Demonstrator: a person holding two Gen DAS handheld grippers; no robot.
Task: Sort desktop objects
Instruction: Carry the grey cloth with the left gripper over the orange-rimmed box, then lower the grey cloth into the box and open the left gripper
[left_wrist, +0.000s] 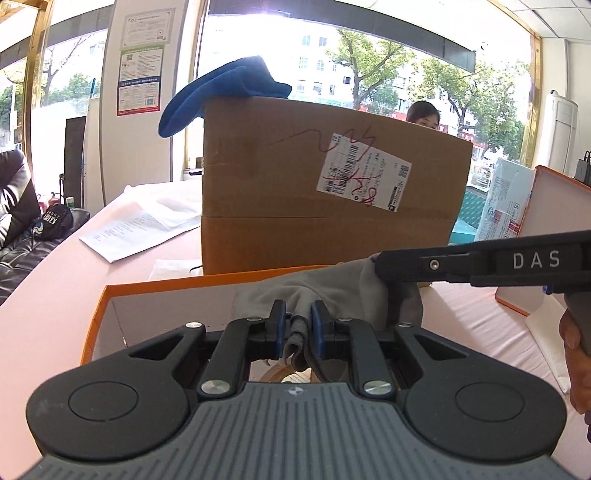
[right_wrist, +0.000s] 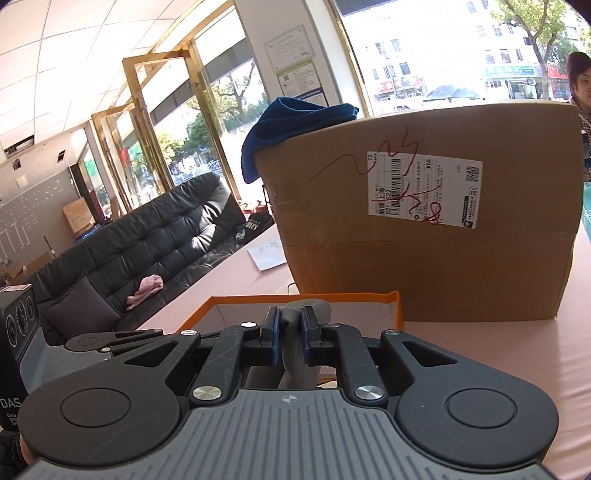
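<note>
A grey cloth (left_wrist: 332, 295) hangs over an open orange box (left_wrist: 155, 291) with a white inside. My left gripper (left_wrist: 298, 321) is shut on one fold of the cloth, above the box. My right gripper (right_wrist: 289, 326) is shut on another part of the grey cloth (right_wrist: 295, 354), also above the orange box (right_wrist: 332, 297). In the left wrist view the right gripper's black arm (left_wrist: 480, 264) comes in from the right and meets the cloth at its right end.
A large cardboard box (left_wrist: 332, 192) with a shipping label stands right behind the orange box, a blue cloth (left_wrist: 229, 88) on its top. Papers (left_wrist: 136, 229) lie on the pink table at left. An orange lid (left_wrist: 543, 240) leans at right. A black sofa (right_wrist: 147, 243) stands left.
</note>
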